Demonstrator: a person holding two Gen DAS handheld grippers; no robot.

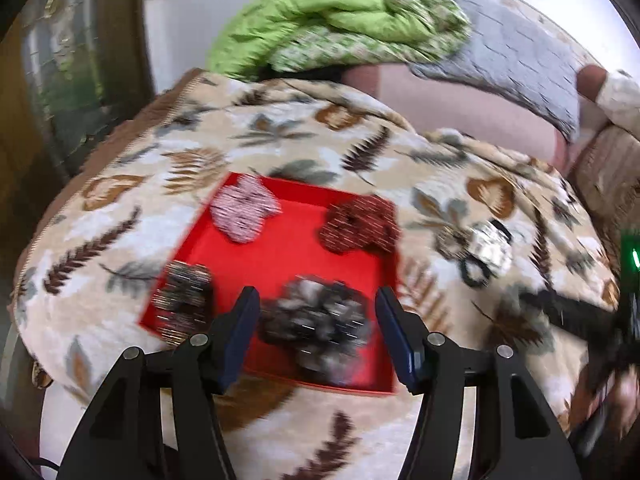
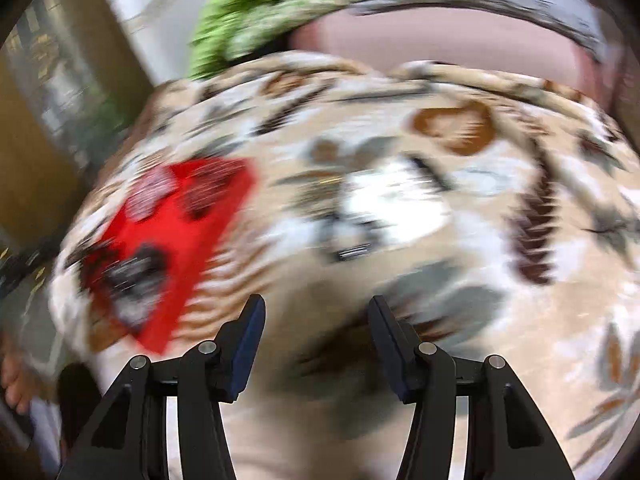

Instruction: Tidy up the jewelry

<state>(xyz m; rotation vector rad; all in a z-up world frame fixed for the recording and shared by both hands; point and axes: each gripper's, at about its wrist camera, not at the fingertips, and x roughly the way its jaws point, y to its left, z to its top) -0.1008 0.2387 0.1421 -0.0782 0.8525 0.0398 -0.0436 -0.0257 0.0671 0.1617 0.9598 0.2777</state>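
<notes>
A red tray (image 1: pixel 288 252) lies on the leaf-patterned blanket and holds several fabric scrunchies: a pink-white one (image 1: pixel 244 210), a dark red one (image 1: pixel 360 226), a dark striped one (image 1: pixel 184 300) and a grey-black one (image 1: pixel 316 326). My left gripper (image 1: pixel 316 294) is open above the tray's near side. The grey-black scrunchie shows between its fingers, but the pads do not press on it. A silvery hair piece (image 1: pixel 490 244) with a black hair tie (image 1: pixel 476 274) lies on the blanket right of the tray. My right gripper (image 2: pixel 316 300) is open and empty over bare blanket. In the badly blurred right wrist view the tray (image 2: pixel 172 220) is at the left and a white smear (image 2: pixel 392 200), perhaps the hair piece, lies ahead.
The blanket (image 1: pixel 280 136) covers a rounded cushion-like surface that drops off at the left and near edges. A green quilt (image 1: pixel 320 20) and a grey pillow (image 1: pixel 520 60) lie behind. The other gripper's dark blurred shape (image 1: pixel 580 316) shows at the right. A bare foot (image 2: pixel 16 388) is at lower left.
</notes>
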